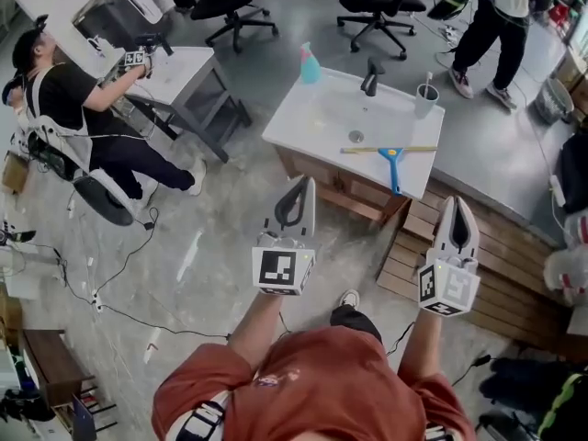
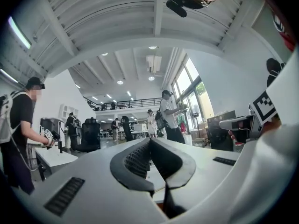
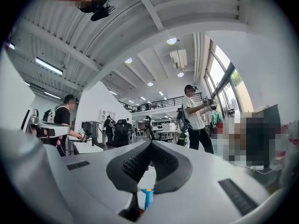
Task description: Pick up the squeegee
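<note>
Big grey floor (image 1: 211, 237) all around, with a white sink counter (image 1: 299, 122) far ahead and a stack of wooden pallets (image 1: 501, 246) near its right side. Nearer than all that, two arms (image 1: 257, 324) stretched forward side by side, level with the floor. On the left, the left gripper (image 1: 297, 189); on the right, the right gripper (image 1: 457, 211); both pointing toward the counter and both well apart from it. Lying flat on the near right part of the counter top: the squeegee (image 1: 393, 162), with its blue handle pointing this way and its long yellow blade across the far end, just beside the sink drain (image 1: 356, 137). Step in hand, by the look of it: coming up to the counter, with no reaching yet. On the left gripper, jaws pressed together at the tips, with nothing between them. Same on the right gripper: tips together, nothing held, only a tiny bit of blue and yellow peeping out under them far off, maybe the squeegee. Next, likely: get close, spread one pair of jaws wide, lower it over the blue handle, then squeeze and lift. Small things up there to stay clear of: a black tap (image 1: 371, 76), a blue spray bottle (image 1: 310, 64), a cup (image 1: 425, 99).
</note>
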`<state>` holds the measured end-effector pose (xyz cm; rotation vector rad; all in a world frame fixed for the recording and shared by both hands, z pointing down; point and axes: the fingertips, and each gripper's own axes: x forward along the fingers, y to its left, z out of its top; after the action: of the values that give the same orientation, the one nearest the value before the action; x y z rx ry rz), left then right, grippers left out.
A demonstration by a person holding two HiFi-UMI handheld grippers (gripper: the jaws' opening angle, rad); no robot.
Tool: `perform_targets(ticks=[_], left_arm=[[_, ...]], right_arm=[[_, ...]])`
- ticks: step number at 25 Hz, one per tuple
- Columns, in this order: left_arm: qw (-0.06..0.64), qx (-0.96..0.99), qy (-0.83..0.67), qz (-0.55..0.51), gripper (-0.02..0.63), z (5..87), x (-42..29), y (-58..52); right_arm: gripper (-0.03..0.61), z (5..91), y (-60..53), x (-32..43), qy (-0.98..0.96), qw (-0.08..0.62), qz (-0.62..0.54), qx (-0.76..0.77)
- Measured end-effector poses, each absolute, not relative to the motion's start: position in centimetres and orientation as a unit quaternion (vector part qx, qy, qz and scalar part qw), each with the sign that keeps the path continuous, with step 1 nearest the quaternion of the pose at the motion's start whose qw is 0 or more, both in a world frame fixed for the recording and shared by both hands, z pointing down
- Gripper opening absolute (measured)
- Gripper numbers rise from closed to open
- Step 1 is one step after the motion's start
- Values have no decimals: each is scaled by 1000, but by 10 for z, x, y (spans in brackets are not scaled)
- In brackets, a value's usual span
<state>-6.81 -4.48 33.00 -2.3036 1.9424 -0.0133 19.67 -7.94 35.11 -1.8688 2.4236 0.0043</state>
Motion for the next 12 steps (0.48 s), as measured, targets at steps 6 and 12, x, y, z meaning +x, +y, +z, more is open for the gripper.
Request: perform_targets(ticks=[6,12], left_arm=[[80,-770,633,-1,17,323,-18,-97],[84,-775,626,0,17,317,6,-121]], right_arm=[[8,350,-125,246,784,52,2,-619],[8,343,-144,273,777,62,8,-626]])
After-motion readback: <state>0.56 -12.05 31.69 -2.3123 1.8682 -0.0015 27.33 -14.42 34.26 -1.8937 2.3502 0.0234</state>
